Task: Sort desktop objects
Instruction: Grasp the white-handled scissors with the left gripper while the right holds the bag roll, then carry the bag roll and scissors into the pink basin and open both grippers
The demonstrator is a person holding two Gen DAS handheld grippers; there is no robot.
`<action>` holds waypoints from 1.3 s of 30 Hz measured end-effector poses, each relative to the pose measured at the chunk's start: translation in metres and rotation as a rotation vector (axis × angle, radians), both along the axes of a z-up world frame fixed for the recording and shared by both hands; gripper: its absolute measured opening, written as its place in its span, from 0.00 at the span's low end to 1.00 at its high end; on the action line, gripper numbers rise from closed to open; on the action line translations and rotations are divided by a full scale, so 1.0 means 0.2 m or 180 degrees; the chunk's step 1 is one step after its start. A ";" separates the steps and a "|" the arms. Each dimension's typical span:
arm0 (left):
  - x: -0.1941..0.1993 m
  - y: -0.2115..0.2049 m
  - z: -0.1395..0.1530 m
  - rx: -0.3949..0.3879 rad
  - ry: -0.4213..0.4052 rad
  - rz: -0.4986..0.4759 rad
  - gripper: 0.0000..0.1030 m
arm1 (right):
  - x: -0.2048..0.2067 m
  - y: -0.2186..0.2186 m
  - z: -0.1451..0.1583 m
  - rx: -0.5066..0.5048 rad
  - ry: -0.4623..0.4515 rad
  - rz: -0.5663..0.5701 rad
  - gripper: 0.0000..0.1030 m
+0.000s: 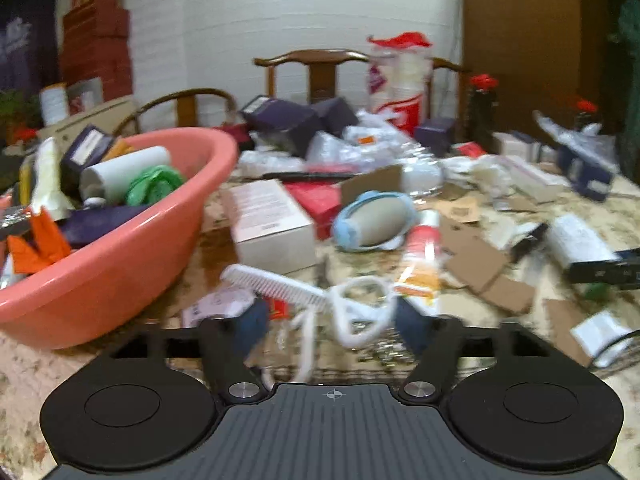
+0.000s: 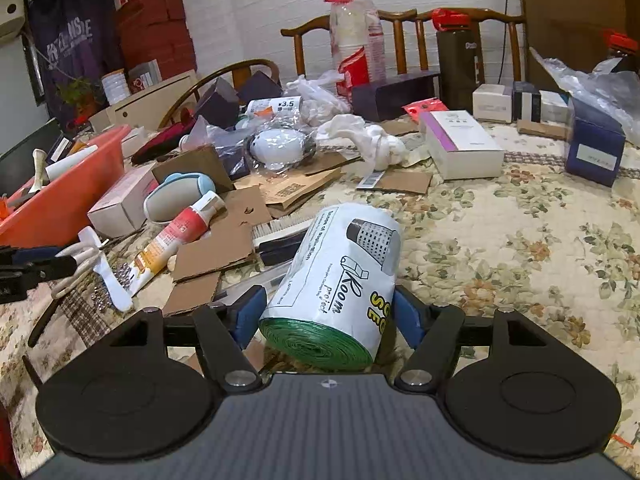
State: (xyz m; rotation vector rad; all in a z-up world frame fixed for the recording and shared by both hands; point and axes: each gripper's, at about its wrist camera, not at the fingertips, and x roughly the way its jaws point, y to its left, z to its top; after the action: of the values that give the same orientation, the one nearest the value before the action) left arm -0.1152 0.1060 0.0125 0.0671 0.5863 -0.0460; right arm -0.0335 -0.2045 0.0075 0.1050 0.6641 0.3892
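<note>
Left wrist view puts my pink basin (image 1: 120,264) on the left of the desk (image 1: 540,208), already loaded with boxes and tubes. Just ahead of my left gripper (image 1: 332,316) lies a white comb (image 1: 276,286), with white scissors (image 1: 360,312) between the spread fingers, which hold nothing. The picture is smeared, so I may misjudge the scissors and knock the red-and-white tube (image 1: 420,256) beside them.

Right wrist view shows my right gripper (image 2: 328,314) with its fingers either side of the bin-bag roll (image 2: 340,276); whether the pads (image 2: 250,314) press it or merely flank it I cannot tell. The roll's long axis runs away from me, tilted up, green end toward the camera. Held near one end, it could pivot or slide out as I carry it toward the basin.
</note>
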 end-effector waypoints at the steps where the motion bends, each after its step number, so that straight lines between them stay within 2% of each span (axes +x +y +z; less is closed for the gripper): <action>1: 0.01 0.00 -0.02 0.0048 0.0025 -0.0020 0.83 | 0.00 0.00 0.00 0.0011 0.0004 0.0015 0.71; 3: 0.06 0.00 -0.07 0.0122 0.0131 0.0006 0.83 | -0.01 0.01 0.00 -0.0008 -0.0016 0.0033 0.71; 5: 0.11 0.00 -0.13 0.0141 0.0208 0.0019 0.76 | -0.02 0.03 0.00 -0.0039 -0.0043 0.0047 0.71; 6: 0.12 0.00 -0.14 0.0114 0.0152 0.0001 0.71 | -0.03 0.03 0.00 -0.0038 -0.0051 0.0065 0.71; 7: 0.12 0.00 -0.14 0.0111 0.0115 0.0001 0.58 | -0.03 0.03 0.00 -0.0032 -0.0054 0.0082 0.71; 8: 0.12 -0.01 -0.13 0.0086 0.0100 0.0023 0.25 | -0.03 0.04 0.00 -0.0027 -0.0059 0.0094 0.71; 10: 0.12 -0.02 -0.13 0.0085 0.0037 0.0015 0.15 | -0.04 0.04 0.00 -0.0033 -0.0084 0.0105 0.71; 11: 0.11 -0.04 -0.12 0.0098 0.0010 -0.0024 0.03 | -0.04 0.04 0.01 -0.0037 -0.0105 0.0110 0.71; 13: 0.11 -0.06 -0.12 0.0147 -0.0019 -0.0011 0.03 | -0.06 0.05 0.02 -0.0038 -0.0160 0.0145 0.71; 16: 0.08 -0.04 -0.10 -0.0043 -0.0063 0.0015 0.03 | -0.09 0.08 0.03 -0.0048 -0.0208 0.0230 0.71; 18: 0.04 -0.03 -0.07 -0.0196 -0.0097 -0.0076 0.03 | -0.11 0.11 0.04 -0.0034 -0.0206 0.0285 0.71; 22: 0.00 -0.07 -0.05 -0.0073 -0.0183 -0.0121 0.03 | -0.13 0.18 0.06 0.0063 -0.0100 0.0461 0.68; 26: -0.01 -0.06 -0.06 -0.0105 -0.0239 -0.0102 0.03 | -0.14 0.22 0.08 0.0133 -0.0051 0.0504 0.68; 32: -0.06 -0.07 0.08 -0.0431 -0.0465 -0.0277 0.03 | -0.15 0.26 0.18 0.0335 -0.0023 0.0601 0.67; 36: -0.06 -0.13 0.15 -0.0531 -0.0565 -0.0412 0.03 | -0.14 0.33 0.25 0.0398 -0.0089 0.0645 0.66; 39: -0.06 -0.18 0.19 -0.0531 -0.0629 -0.0488 0.03 | -0.11 0.37 0.28 0.0416 -0.0135 0.0616 0.60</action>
State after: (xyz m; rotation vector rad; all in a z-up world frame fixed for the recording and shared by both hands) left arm -0.1271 0.0696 0.0504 -0.0454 0.3772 -0.2344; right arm -0.0565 -0.1315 0.0639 0.1569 0.6084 0.6197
